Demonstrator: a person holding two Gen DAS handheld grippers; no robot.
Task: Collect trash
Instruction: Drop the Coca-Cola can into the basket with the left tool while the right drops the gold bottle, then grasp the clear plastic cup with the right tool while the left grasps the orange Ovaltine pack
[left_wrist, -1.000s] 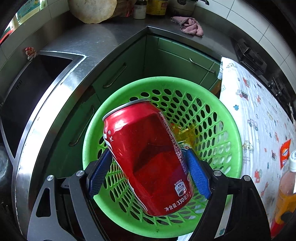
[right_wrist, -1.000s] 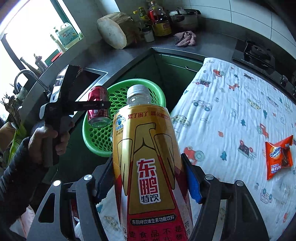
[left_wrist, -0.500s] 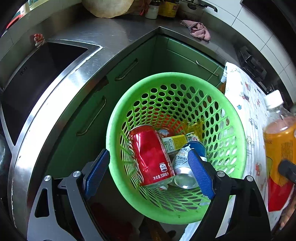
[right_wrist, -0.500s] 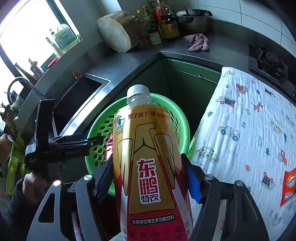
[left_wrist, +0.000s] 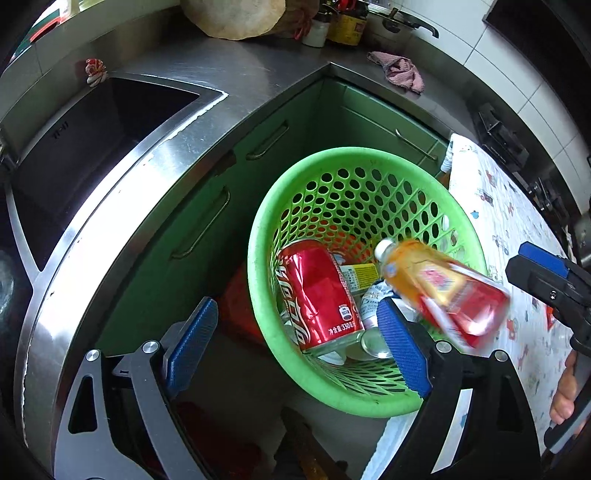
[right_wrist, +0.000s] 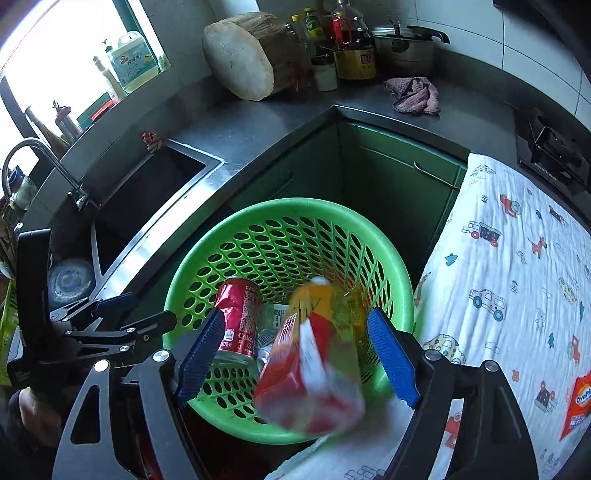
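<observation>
A green perforated basket (left_wrist: 258, 236) (right_wrist: 295, 210) sits on the floor by the green cabinets. A red cola can (left_wrist: 317, 295) (right_wrist: 238, 317) lies inside it among other trash. A yellow and red drink bottle (left_wrist: 443, 291) (right_wrist: 314, 362) is blurred in mid-air over the basket, cap first, free of both grippers. My left gripper (left_wrist: 295, 343) is open and empty above the basket's near left rim. My right gripper (right_wrist: 295, 347) is open and empty above the basket; it also shows at the right edge of the left wrist view (left_wrist: 546, 280).
A steel counter with a sink (right_wrist: 147, 192) runs to the left. A table with a white printed cloth (right_wrist: 517, 280) stands to the right, with an orange snack packet (right_wrist: 578, 406) on it. A wood block (right_wrist: 243, 55), bottles and a pink rag (right_wrist: 413, 96) stand at the back.
My left gripper opened and the red can dropped into the basket. My right gripper moved over the basket and opened, and the bottle is falling from it.
</observation>
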